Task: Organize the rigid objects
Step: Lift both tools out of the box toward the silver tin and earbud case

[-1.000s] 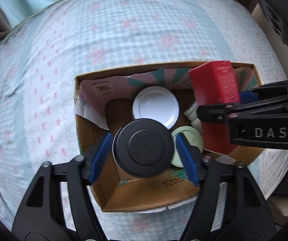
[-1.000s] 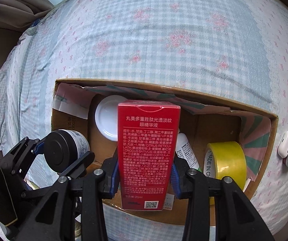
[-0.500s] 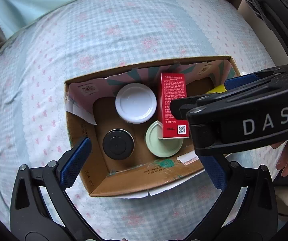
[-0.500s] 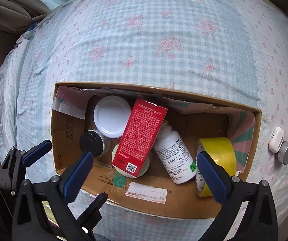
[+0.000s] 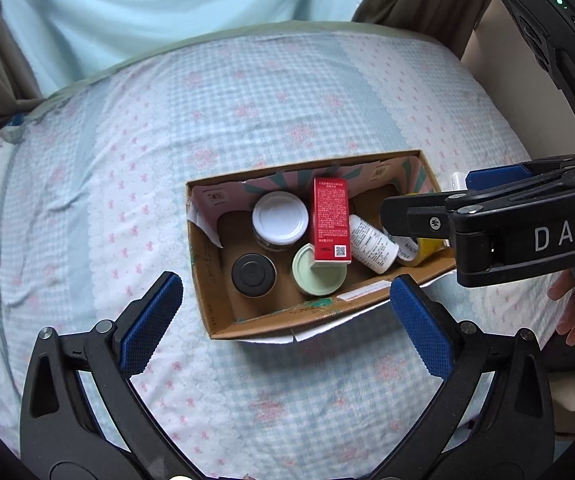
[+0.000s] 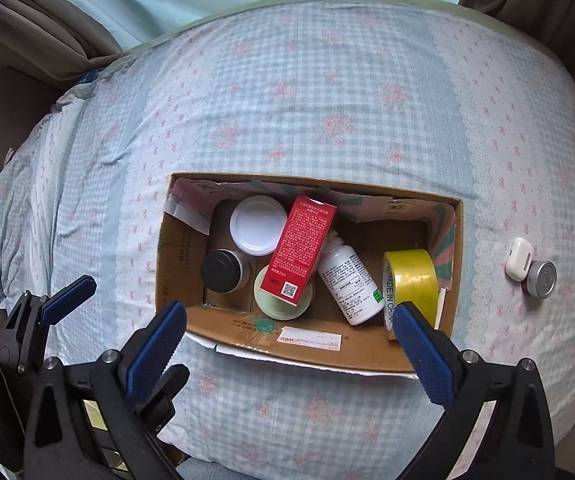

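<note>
Both wrist views look steeply down from above at the same cardboard box [image 5: 223, 312] [image 6: 175, 264] on the bed.

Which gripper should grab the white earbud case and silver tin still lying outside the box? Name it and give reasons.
Right. The white earbud case and silver tin lie past the cardboard box's right end, on the right gripper's side; it is open and empty.

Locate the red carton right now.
In both wrist views the red carton lies tilted inside the cardboard box, its lower end on the green lid, between the white-lidded jar and white bottle.
</note>
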Demonstrator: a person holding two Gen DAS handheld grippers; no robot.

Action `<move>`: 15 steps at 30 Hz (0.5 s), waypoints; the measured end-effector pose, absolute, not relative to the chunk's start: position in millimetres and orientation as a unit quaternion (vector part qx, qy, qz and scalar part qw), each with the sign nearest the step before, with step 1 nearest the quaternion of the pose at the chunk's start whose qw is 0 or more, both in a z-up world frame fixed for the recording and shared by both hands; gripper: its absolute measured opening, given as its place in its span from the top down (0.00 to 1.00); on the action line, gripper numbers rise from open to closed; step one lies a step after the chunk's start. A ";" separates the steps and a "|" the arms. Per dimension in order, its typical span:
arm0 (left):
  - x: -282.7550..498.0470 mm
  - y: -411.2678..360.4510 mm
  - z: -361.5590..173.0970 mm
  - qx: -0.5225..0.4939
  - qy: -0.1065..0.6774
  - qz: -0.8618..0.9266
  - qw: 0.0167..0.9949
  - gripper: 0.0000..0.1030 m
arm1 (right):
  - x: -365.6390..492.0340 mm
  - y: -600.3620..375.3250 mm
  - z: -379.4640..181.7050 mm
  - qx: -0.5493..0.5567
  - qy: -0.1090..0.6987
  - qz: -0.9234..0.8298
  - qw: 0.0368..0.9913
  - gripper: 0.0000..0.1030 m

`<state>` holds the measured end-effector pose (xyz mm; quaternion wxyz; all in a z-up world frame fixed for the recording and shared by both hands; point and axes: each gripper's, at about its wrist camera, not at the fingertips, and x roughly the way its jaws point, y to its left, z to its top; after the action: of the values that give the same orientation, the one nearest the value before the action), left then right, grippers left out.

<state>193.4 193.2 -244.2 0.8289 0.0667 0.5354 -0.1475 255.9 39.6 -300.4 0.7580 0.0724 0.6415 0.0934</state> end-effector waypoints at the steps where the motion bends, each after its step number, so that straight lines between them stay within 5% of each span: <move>1: 187.5 194.2 -235.5 0.067 0.529 -0.148 0.833 0.00 | 250.1 39.7 -291.4 0.071 0.636 0.092 0.763 0.00; 15: 110.9 172.3 -142.1 0.065 0.461 -0.182 0.866 0.00 | 159.8 5.7 -196.4 0.065 0.579 0.032 0.812 0.00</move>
<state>110.9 172.3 -142.1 0.8662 0.0648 0.4607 -0.1825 159.8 5.7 -196.4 0.8119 0.0653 0.5793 0.0324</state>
